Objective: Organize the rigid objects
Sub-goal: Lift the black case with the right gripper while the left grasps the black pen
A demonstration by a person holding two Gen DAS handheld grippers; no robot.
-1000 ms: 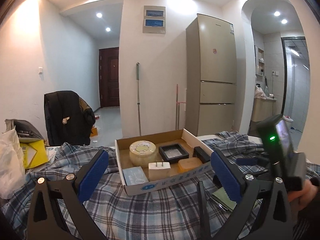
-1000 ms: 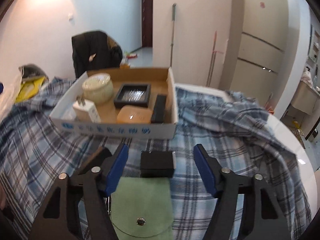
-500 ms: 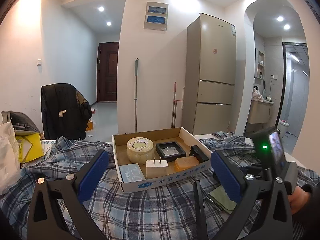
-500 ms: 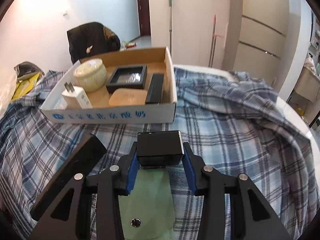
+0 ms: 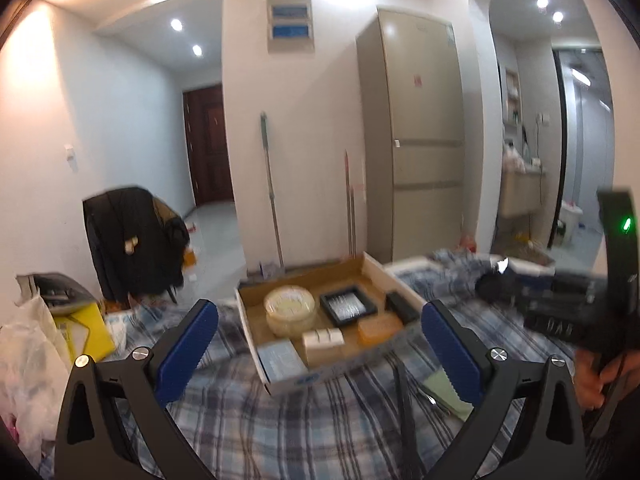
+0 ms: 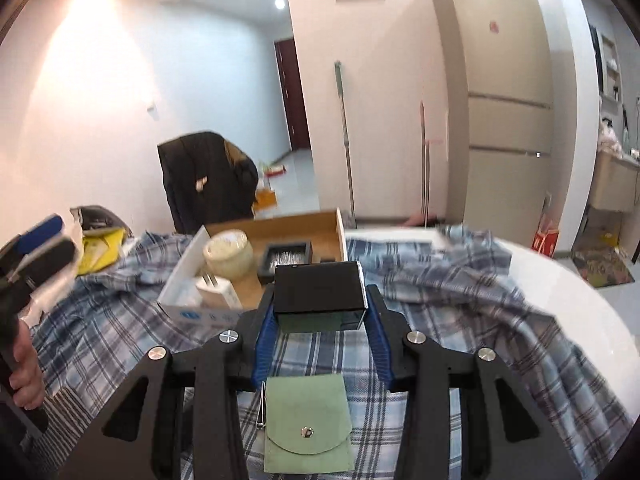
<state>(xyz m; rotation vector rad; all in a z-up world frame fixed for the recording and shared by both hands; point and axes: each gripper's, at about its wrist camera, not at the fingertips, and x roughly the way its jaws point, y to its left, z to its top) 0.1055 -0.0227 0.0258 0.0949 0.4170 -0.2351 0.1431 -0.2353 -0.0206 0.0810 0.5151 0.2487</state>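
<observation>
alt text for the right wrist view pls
The right gripper clamps a small black box above a plaid cloth; behind it sits an open cardboard box of small items, and a green pouch lies below.

Black box is looking smooth & shiny; checked cloth is lying soft, wrinkly; cardboard tray is looking plain brown, matt inside.

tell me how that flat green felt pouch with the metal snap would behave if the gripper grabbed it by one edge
The flat green felt pouch with the metal snap looks soft and thin, so it would probably droop rather than stay stiff. It lies flat on the blue plaid cloth, with little edge to catch, so the fingers may pinch cloth too. It looks light and unlikely to roll or break.
</observation>
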